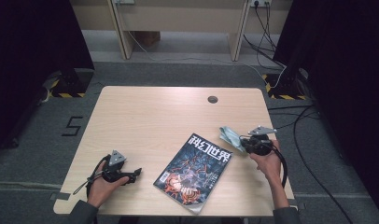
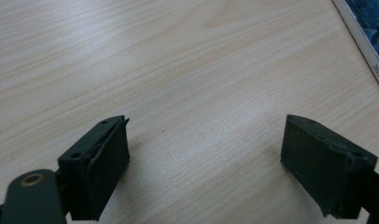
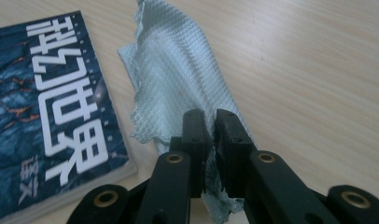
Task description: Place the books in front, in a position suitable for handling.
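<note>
A pale blue-green cloth [image 3: 173, 70] lies crumpled on the wooden table [image 1: 145, 116], right of a dark-covered magazine [image 1: 194, 170]. My right gripper [image 3: 210, 119] is shut on the cloth's near edge; in the high view the cloth [image 1: 230, 136] trails left from that gripper [image 1: 246, 142]. The magazine [image 3: 43, 107] lies just left of the cloth in the right gripper view. My left gripper [image 2: 206, 140] stands open over bare wood, nothing between its jaws. In the high view it [image 1: 134, 175] rests near the front left edge, left of the magazine.
A round cable hole [image 1: 213, 99] sits near the table's far edge. The magazine's corner [image 2: 369, 42] shows at the right edge of the left gripper view. Cables [image 1: 304, 130] run on the floor right of the table; wooden legs of other furniture [image 1: 122, 37] stand behind.
</note>
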{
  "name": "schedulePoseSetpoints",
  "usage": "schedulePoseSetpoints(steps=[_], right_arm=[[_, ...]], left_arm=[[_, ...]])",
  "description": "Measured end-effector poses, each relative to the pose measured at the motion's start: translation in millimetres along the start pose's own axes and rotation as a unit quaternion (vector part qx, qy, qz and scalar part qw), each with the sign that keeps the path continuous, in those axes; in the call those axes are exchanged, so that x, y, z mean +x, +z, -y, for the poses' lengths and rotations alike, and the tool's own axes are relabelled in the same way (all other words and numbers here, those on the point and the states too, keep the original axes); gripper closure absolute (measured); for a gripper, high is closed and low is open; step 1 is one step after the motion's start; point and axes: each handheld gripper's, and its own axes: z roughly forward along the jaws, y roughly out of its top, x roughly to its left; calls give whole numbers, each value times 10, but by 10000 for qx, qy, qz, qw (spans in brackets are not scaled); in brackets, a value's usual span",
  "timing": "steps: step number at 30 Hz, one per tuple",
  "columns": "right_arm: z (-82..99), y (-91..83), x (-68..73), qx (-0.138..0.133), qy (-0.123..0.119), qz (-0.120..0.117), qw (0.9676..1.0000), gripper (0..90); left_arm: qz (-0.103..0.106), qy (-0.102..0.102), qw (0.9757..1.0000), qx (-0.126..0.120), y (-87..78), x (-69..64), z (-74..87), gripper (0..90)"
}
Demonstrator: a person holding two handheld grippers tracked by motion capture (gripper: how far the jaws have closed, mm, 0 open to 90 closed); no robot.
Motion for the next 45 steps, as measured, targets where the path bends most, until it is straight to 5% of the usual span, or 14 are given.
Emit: schedulePoseSetpoints(steps=[15,23,37,41,45], right_arm=[[439,-419,-72,-47,315,126,9994,831],[668,-506,-98,227,443,349,9982,830],[697,-385,-23,553,351,226,9976,775],[687,-412,-50,470,559,329,9968,687],[587,-522,-7,37,720,291,9970,617]], left_arm=[[29,24,10000,41,-6,6,-5,145],[23,24,10000,75,-15,11,-6,145],[26,30,9999,107,-26,16,-10,157],[114,-44,9999,102,-36,0,-20,159],[337,-225,9992,-73,-82,-47,-50,176]])
